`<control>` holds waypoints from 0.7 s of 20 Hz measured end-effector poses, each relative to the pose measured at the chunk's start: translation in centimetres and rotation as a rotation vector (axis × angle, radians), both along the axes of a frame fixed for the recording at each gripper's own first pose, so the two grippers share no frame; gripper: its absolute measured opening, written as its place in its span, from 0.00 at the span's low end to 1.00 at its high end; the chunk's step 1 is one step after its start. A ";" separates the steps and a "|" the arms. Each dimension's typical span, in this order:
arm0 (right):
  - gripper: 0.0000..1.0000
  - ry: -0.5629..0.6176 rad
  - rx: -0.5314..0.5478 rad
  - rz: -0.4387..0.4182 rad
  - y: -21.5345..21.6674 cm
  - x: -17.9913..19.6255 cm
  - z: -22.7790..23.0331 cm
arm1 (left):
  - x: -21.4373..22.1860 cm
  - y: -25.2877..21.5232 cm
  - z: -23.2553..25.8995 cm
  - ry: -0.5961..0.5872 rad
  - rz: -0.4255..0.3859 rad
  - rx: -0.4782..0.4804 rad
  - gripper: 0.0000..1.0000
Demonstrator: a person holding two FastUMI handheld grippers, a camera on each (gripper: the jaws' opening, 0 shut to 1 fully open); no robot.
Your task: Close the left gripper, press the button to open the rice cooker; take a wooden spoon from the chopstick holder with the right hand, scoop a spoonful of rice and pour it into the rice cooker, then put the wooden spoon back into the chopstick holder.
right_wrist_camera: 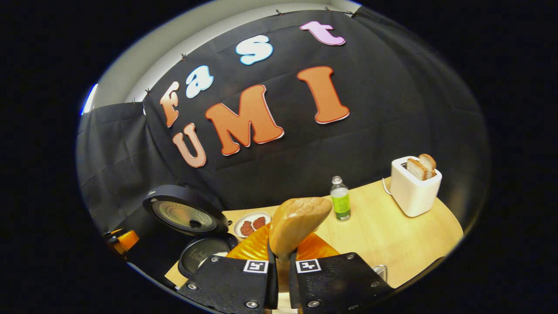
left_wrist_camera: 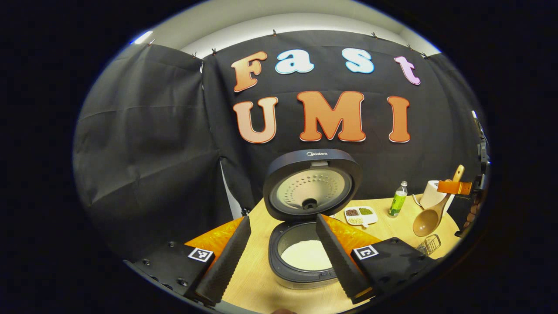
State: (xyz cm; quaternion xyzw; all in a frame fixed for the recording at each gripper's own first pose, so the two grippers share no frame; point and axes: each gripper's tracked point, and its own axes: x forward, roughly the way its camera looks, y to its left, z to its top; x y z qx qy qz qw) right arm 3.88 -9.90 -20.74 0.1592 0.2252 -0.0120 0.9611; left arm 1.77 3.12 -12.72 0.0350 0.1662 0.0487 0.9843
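- While hovering over the table [left_wrist_camera: 257, 279], left tool [left_wrist_camera: 279, 257] with fingers spread wide apart, gripping nothing, framing the rice cooker [left_wrist_camera: 305, 261] between them.
- Rice cooker open, lid [left_wrist_camera: 311, 185] tipped up and back, white rice [left_wrist_camera: 307, 255] lying in the inner pot.
- Seen in the right gripper view at lower left: same cooker [right_wrist_camera: 205, 250], lid [right_wrist_camera: 185, 216] raised.
- Right tool [right_wrist_camera: 279, 270] clamped together on the handle of the wooden spoon [right_wrist_camera: 298, 222], bowl of the spoon sticking up ahead of the fingers.
- From the left gripper view: spoon [left_wrist_camera: 429, 218] held in the air at far right, bowl hanging down, above a wire holder [left_wrist_camera: 429, 244] at the table edge.
- Behind the cooker, small dish [left_wrist_camera: 361, 214] with separate portions; just beside it, green bottle [left_wrist_camera: 397, 199] standing upright.
- Farther right on the table, white toaster [right_wrist_camera: 414, 187] with bread slices [right_wrist_camera: 422, 166] poking out of the top.
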 end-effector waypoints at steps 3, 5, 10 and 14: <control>0.11 0.033 -0.031 -0.068 -4.1 -1.6 -1.3 | 0.6 -1.6 0.0 -0.001 -0.025 0.008 0.94; 0.10 0.052 -0.032 -0.103 -6.3 -2.6 -2.1 | 1.1 -2.6 -0.3 0.007 -0.042 0.002 0.94; 0.10 0.085 -0.058 -0.146 -9.2 -4.0 -3.9 | 1.6 -4.2 0.3 0.002 -0.059 0.013 0.94; 0.11 0.136 -0.066 -0.156 -10.5 -4.6 -6.9 | 1.8 -5.2 0.4 0.000 -0.071 0.032 0.94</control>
